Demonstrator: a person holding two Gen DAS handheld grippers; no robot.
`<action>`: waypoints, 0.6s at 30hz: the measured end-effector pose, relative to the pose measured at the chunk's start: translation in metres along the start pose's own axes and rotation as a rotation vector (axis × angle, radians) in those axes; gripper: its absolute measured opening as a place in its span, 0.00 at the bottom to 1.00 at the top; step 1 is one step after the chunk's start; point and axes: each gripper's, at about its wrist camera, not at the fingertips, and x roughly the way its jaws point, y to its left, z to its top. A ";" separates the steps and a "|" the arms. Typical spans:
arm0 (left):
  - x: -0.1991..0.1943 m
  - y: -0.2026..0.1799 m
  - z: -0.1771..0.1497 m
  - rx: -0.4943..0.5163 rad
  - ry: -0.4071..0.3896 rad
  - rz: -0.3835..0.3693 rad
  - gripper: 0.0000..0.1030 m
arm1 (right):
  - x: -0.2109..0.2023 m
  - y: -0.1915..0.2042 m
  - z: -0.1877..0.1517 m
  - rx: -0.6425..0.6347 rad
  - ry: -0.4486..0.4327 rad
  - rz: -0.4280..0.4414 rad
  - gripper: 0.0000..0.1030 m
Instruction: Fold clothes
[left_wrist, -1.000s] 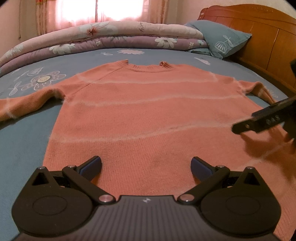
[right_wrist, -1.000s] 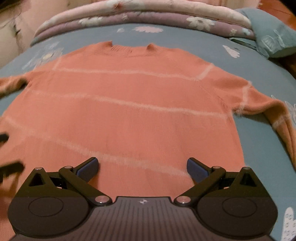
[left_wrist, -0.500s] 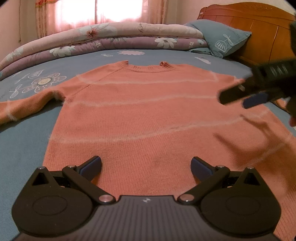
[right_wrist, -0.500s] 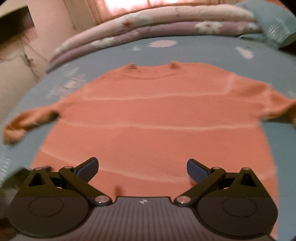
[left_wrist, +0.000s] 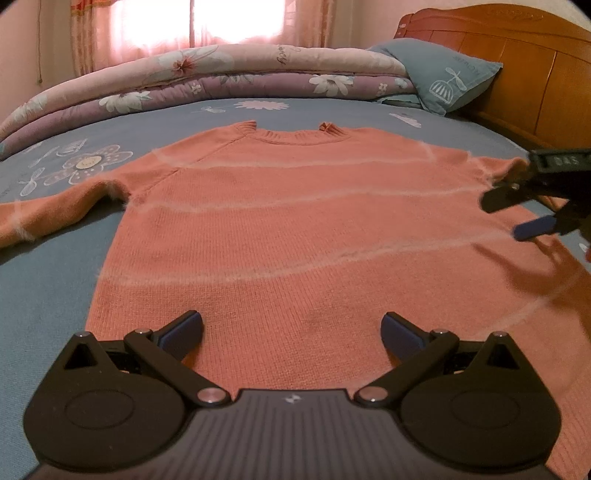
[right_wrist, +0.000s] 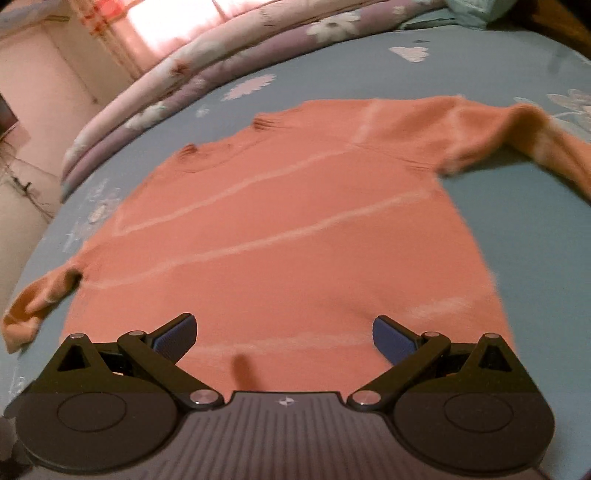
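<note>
The left gripper (left_wrist: 291, 330) sits at the bottom of its frame with its two fingers spread wide and nothing between them. It hangs over the bottom edge of the orange sweater (left_wrist: 303, 229). The right gripper (right_wrist: 282, 334) is spread wide too and holds nothing. In the left view you can see it poking in from the right edge of the frame, over the sweater's side.

The sweater lies flat on the blue bed sheet (left_wrist: 48, 288), filling the middle of both frames. Its neck hole points to the top of the frame, toward the rolled-up flowery quilt (left_wrist: 221, 81) and the blue pillow (left_wrist: 443, 74). One sleeve (left_wrist: 55, 210) sticks out at the left of the left view. The other sleeve (right_wrist: 535, 133) sticks out at the upper right of the right view.

So I think the folding has not begun. No sleeve is tucked in and no part is folded over. All the folds are left to do, and first a gripper has to pinch some cloth.
</note>
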 end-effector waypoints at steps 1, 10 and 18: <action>0.000 0.000 0.000 0.001 -0.001 0.001 0.99 | -0.003 0.001 -0.003 0.011 0.000 -0.011 1.00; 0.001 -0.001 -0.002 0.005 -0.009 0.008 0.99 | -0.017 0.041 -0.057 -0.113 0.025 -0.002 1.00; 0.000 0.000 0.000 0.001 -0.001 0.004 0.99 | -0.043 0.062 -0.124 -0.308 -0.056 -0.196 1.00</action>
